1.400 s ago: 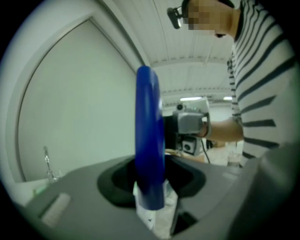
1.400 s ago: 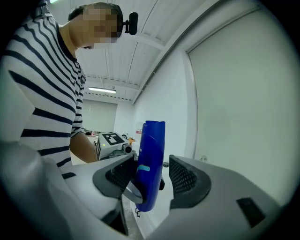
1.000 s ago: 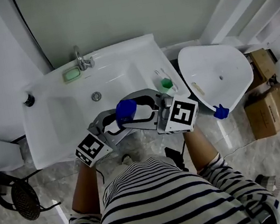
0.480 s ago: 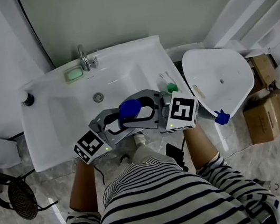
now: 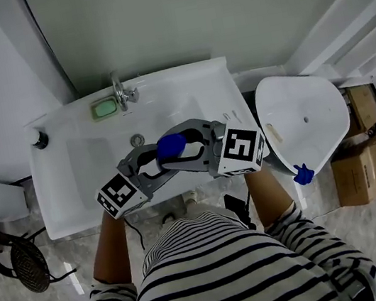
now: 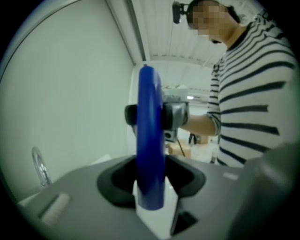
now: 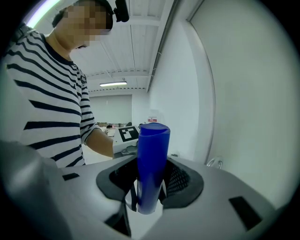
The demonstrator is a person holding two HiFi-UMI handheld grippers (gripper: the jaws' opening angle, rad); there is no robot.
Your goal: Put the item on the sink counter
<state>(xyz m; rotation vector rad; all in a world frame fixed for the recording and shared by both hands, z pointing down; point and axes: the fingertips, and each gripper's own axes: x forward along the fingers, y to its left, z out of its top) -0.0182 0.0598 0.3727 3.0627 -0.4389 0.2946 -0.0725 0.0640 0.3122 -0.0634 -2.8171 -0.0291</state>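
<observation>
Bottle (image 5: 173,146) w/ blue cap now farther over sink (image 5: 73,195) vs 1 s ago, left tongs (image 5: 162,156) pinching it, right tongs (image 5: 190,154) closing on it from opp. side, bottle in air above basin, not on table, green soap (image 5: 104,109) by tap

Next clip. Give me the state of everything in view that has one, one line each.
blue-and-white item: in the air over the sink, between both grippers, not set down
left gripper: shut on the blue-and-white item
right gripper: jaws closing with the item between them; whether the pads press yet is unclear
faucet: no water seen running
green soap: lying in its dish beside the faucet
</observation>
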